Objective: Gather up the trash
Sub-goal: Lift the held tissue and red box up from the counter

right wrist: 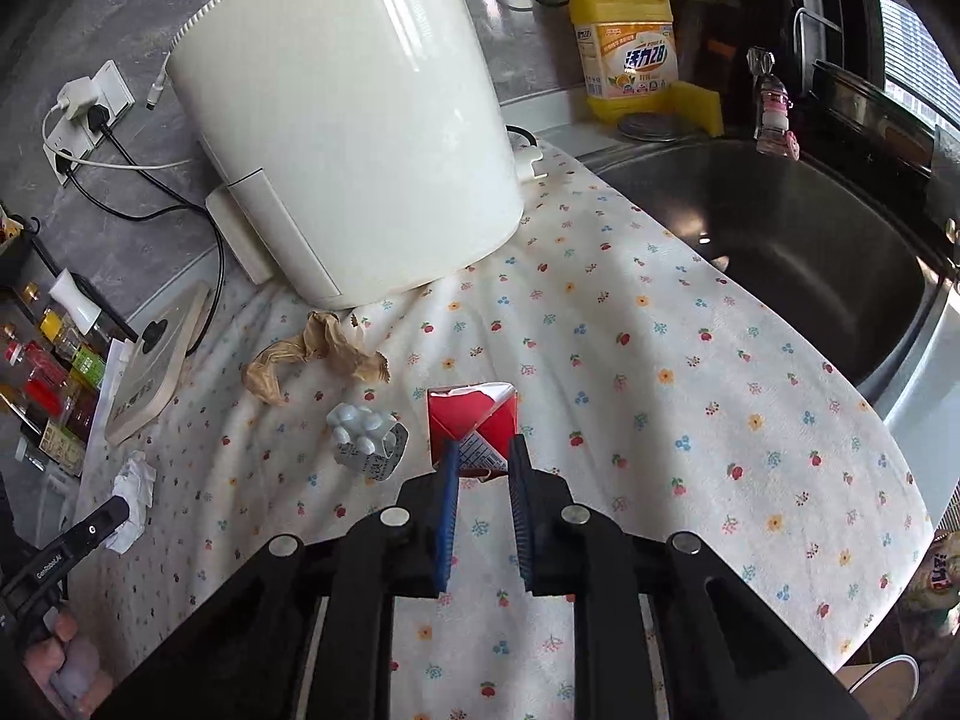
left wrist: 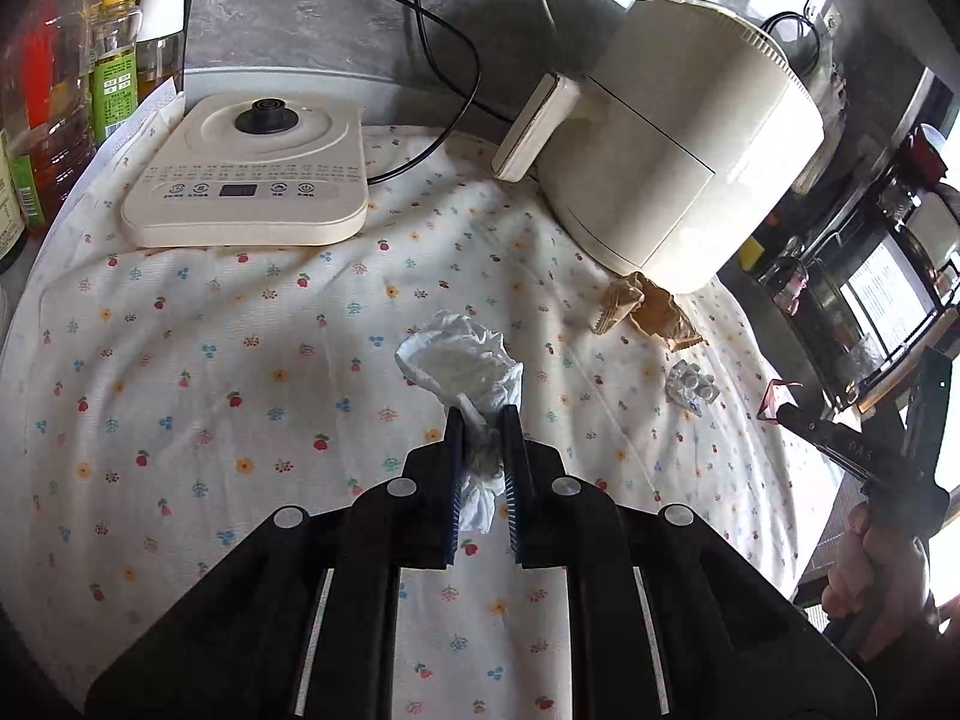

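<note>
My left gripper (left wrist: 483, 414) is shut on a crumpled white tissue (left wrist: 462, 360), held just above the flowered cloth (left wrist: 210, 360). My right gripper (right wrist: 483, 447) is shut on a small red and white carton (right wrist: 471, 414) over the same cloth (right wrist: 690, 420). A crumpled brown paper (right wrist: 312, 360) and an empty pill blister pack (right wrist: 366, 435) lie on the cloth to the left of the carton. Both also show in the left wrist view, the paper (left wrist: 648, 306) and the blister (left wrist: 693, 387). The tissue in the left gripper shows in the right wrist view (right wrist: 132, 495).
A large white air fryer (right wrist: 354, 120) stands behind the trash. A kettle base (left wrist: 246, 180) and bottles (left wrist: 54, 90) are at the left. A steel sink (right wrist: 780, 240) lies right, with a yellow detergent bottle (right wrist: 627, 36) behind. Cables run along the wall.
</note>
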Available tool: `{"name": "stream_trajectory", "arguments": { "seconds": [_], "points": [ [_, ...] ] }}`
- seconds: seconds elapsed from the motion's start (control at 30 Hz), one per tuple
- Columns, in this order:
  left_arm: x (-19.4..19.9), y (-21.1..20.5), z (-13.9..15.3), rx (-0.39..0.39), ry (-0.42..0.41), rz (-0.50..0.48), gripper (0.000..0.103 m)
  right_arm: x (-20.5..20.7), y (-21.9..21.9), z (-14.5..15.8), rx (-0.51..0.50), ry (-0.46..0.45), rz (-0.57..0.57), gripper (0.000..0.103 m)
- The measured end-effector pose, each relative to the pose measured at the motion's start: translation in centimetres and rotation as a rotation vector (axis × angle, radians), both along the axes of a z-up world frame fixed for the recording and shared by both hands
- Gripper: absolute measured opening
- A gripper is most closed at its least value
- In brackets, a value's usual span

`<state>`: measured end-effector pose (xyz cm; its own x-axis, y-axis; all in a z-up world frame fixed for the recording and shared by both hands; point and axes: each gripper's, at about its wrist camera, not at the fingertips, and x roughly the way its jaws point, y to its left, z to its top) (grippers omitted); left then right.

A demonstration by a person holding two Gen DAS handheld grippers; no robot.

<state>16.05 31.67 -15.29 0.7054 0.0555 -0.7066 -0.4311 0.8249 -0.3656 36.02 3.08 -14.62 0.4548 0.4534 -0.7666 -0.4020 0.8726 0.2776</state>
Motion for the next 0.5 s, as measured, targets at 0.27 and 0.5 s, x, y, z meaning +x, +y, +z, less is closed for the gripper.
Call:
{"name": "stream_trajectory", "arguments": {
  "seconds": [0.27, 0.5],
  "points": [
    [4.5, -9.0, 0.7, -0.003, -0.006, -0.175, 0.013, -3.1, -10.8, 1.9, 0.027, 0.009, -0.115, 0.017],
    [8.0, -18.4, 1.3, 0.001, -0.009, -0.364, 0.013, -5.7, -21.9, 3.2, 0.024, -0.005, -0.283, 0.017]
  ]
}}
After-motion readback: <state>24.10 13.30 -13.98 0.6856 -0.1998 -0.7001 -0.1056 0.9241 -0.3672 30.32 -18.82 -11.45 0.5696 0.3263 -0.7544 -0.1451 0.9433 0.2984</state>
